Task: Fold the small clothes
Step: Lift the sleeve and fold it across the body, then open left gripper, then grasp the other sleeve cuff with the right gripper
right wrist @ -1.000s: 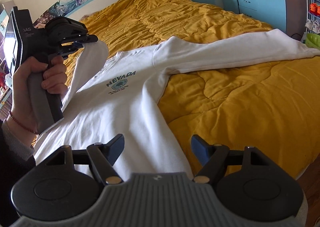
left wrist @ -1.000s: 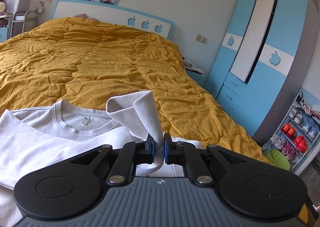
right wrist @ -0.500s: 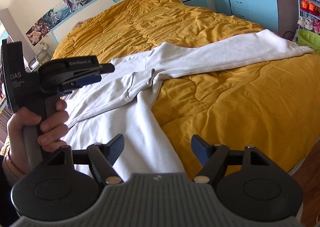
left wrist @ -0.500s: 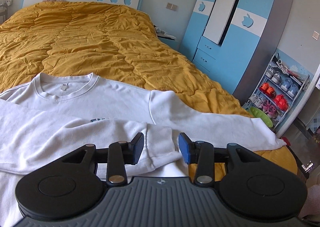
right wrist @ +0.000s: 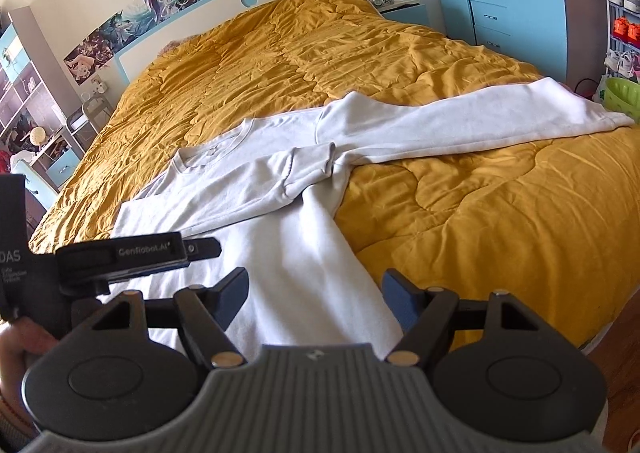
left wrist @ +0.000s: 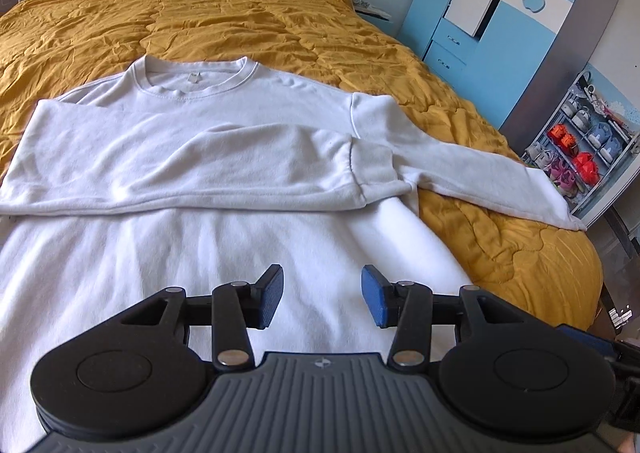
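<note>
Now left gripper (left wrist: 322, 296) opening, nothing between its jaws, over the sweatshirt (left wrist: 224, 237), right gripper (right wrist: 315, 299) wide and empty above the shirt's edge, one sleeve (left wrist: 208, 169) folded across the chest, other sleeve (right wrist: 472, 121) stretched out on the yellow quilt (right wrist: 480, 221).

Mustard quilted bed (left wrist: 248, 13), white sweatshirt (left wrist: 224, 125) on it

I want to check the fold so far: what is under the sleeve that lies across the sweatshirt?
The folded sleeve lies across the chest of the white sweatshirt, its cuff reaching the other sleeve. Whatever is on the chest there is covered. Under it all lies the yellow quilt.
</note>
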Motion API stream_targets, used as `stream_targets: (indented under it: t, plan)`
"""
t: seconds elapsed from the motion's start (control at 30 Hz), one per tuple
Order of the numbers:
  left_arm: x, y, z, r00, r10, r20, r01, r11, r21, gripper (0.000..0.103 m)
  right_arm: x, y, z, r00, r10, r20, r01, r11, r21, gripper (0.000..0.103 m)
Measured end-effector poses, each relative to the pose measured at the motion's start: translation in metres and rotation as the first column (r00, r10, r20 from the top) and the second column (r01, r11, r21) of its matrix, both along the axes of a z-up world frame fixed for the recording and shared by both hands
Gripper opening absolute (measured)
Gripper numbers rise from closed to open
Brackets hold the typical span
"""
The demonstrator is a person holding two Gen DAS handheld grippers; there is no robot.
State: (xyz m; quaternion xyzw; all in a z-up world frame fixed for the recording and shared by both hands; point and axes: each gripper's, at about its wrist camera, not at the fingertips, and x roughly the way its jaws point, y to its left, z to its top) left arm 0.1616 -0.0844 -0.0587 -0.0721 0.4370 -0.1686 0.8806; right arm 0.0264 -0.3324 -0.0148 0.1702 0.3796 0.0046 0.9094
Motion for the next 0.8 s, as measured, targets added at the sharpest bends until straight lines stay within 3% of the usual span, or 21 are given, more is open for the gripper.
stream_targets:
  t: [0.23, 0.4, 0.47, 0.63, 0.7, 0.8]
  plan:
    - [-0.011, 0.007, -0.006, 0.999, 0.005, -0.034, -0.006, 1.0, -0.028, 0.054, 0.011, -0.056, -0.005, 0.995, -0.095, -0.019, 0.097, 0.991, 0.094, 0.07]
    - [-0.016, 0.011, -0.005, 0.999, 0.019, -0.039, -0.022, 0.996, -0.087, 0.054, 0.021, -0.131, -0.009, 0.967, -0.254, 0.001, 0.249, 0.948, 0.199, 0.07]
    - [-0.017, 0.009, -0.006, 0.999, 0.019, -0.04, -0.022, 0.996, -0.084, 0.055, 0.025, -0.169, -0.014, 0.942, -0.335, 0.011, 0.322, 0.913, 0.25, 0.07]
    - [-0.02, 0.007, -0.008, 0.999, 0.026, -0.033, -0.027, 0.998, -0.049, 0.055, 0.043, -0.266, -0.038, 0.842, -0.537, -0.04, 0.5, 0.752, 0.43, 0.069]
    - [-0.021, 0.007, -0.009, 0.999, 0.031, -0.031, -0.032, 0.999, -0.042, 0.055, 0.052, -0.295, -0.048, 0.803, -0.592, -0.069, 0.55, 0.693, 0.467, 0.069]
    - [-0.021, 0.007, -0.011, 0.999, 0.045, -0.029, -0.045, 0.999, -0.022, 0.055, 0.065, -0.329, -0.059, 0.761, -0.642, -0.089, 0.598, 0.642, 0.48, 0.07]
